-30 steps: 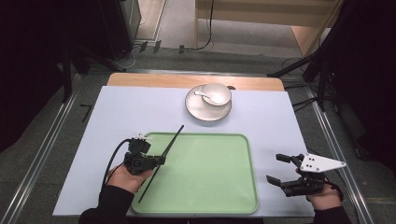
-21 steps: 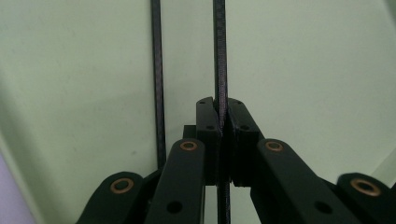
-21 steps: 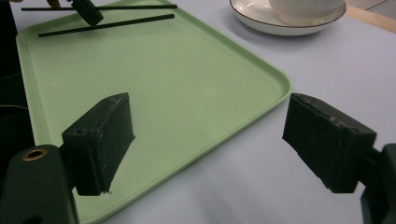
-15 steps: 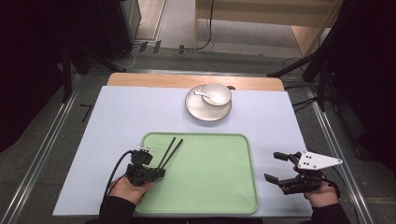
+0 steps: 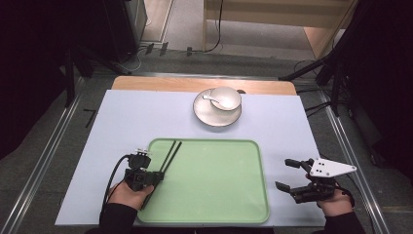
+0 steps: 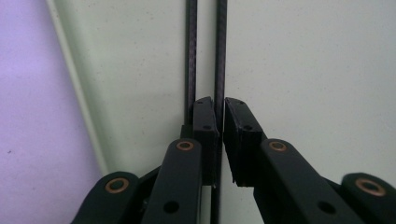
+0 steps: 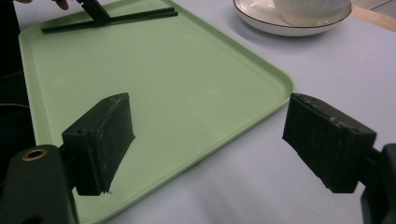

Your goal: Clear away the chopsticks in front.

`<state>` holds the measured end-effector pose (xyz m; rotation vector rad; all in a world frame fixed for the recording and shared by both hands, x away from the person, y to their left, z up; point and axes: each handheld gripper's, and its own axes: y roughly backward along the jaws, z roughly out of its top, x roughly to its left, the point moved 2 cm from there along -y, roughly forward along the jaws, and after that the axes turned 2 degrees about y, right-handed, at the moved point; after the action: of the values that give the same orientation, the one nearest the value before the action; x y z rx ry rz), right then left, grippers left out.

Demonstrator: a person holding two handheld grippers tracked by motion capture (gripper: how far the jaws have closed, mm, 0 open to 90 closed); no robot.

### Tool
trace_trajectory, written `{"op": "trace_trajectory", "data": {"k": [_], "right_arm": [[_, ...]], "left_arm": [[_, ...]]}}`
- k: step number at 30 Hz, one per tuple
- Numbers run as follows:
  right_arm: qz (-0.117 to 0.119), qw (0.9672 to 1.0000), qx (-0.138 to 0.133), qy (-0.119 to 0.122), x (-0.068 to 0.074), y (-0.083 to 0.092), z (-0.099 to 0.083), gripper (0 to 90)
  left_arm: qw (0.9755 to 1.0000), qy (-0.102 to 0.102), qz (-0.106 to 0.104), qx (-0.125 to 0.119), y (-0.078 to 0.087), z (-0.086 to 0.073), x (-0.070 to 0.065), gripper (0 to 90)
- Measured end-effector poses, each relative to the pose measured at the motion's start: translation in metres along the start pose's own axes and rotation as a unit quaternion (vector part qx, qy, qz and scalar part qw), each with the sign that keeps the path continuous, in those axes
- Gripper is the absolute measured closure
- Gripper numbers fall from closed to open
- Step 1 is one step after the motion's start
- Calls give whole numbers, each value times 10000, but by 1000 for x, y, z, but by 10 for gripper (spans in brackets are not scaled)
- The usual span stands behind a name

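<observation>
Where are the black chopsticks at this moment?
In the high view, the black chopsticks lie on the left part of the green tray, close to its left rim, with the left gripper at their near end.

the high view looked forward and down from above the person's side, taking in the whole tabletop. the left gripper view sat very close over the green tray, looking along its chopsticks. the right gripper view looked low across the tray, sharing those chopsticks.
</observation>
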<state>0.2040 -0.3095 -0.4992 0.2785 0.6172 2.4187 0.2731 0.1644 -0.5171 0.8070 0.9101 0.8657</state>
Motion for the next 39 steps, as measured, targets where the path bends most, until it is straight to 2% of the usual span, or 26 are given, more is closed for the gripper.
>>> {"op": "trace_trajectory", "data": {"k": [5,8,13,19,22,25,28,32,34,36,39], "right_arm": [[0,10000,3,4,0,0,0,167],[-2,10000,-7,-6,0,0,0,167],[17,10000,12,-2,0,0,0,167],[34,10000,21,-17,0,-1,-1,167],[33,10000,43,-21,0,-1,-1,167],[41,10000,57,-21,0,-2,-1,167],[41,10000,63,-20,0,-2,-1,167],[40,10000,59,-35,0,-2,-1,167],[39,10000,66,-44,0,-2,-2,167],[38,10000,66,-47,0,-2,-2,167],[40,10000,54,-54,0,-1,-1,167]], "left_arm": [[10000,-9,-60,21,0,0,1,802],[9998,-25,-185,44,0,1,1,763],[9992,-233,-315,88,2,3,1,664],[9971,-487,-568,-100,12,10,4,534],[9943,-783,-671,-269,16,16,8,442],[9913,-1091,-630,-382,19,19,12,391],[9871,-1339,-735,-479,23,22,18,353],[9801,-1751,-669,-648,27,22,26,332],[9776,-1853,-672,-738,30,22,32,322],[9768,-1863,-676,-810,32,22,37,314],[9774,-1835,-601,-865,37,21,45,306]]}}
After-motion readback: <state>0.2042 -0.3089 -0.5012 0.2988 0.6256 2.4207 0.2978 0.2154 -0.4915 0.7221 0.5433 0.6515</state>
